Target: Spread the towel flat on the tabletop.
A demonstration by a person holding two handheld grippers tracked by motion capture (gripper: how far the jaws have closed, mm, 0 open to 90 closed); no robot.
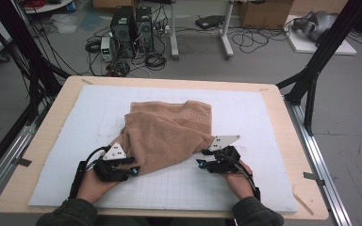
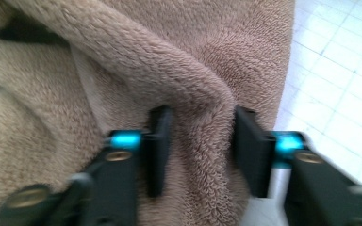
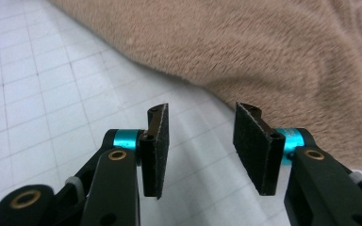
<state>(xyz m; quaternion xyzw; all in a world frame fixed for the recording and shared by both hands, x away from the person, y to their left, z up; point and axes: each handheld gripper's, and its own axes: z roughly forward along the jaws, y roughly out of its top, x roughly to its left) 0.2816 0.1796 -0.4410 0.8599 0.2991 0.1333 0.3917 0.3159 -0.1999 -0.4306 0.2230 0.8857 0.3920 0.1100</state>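
Note:
A tan terry towel (image 1: 169, 132) lies rumpled and partly folded over itself on the white gridded mat (image 1: 245, 113). At the towel's near left corner my left gripper (image 1: 134, 170) has a thick fold of towel (image 2: 122, 56) filling the gap between its jaws, and both pads of the left gripper (image 2: 200, 150) press into the pile. My right gripper (image 1: 200, 162) sits at the towel's near right edge. In the right gripper view the right gripper (image 3: 200, 146) stands open above the mat (image 3: 37, 84) with nothing between its jaws. The towel's edge (image 3: 264, 52) lies just beyond its tips.
The mat covers a wooden table (image 1: 52, 122) with bare rims on all sides. Black frame posts (image 1: 320, 61) stand at the far corners. On the floor behind are computer towers (image 1: 132, 30), cables and a white desk leg (image 1: 226, 42).

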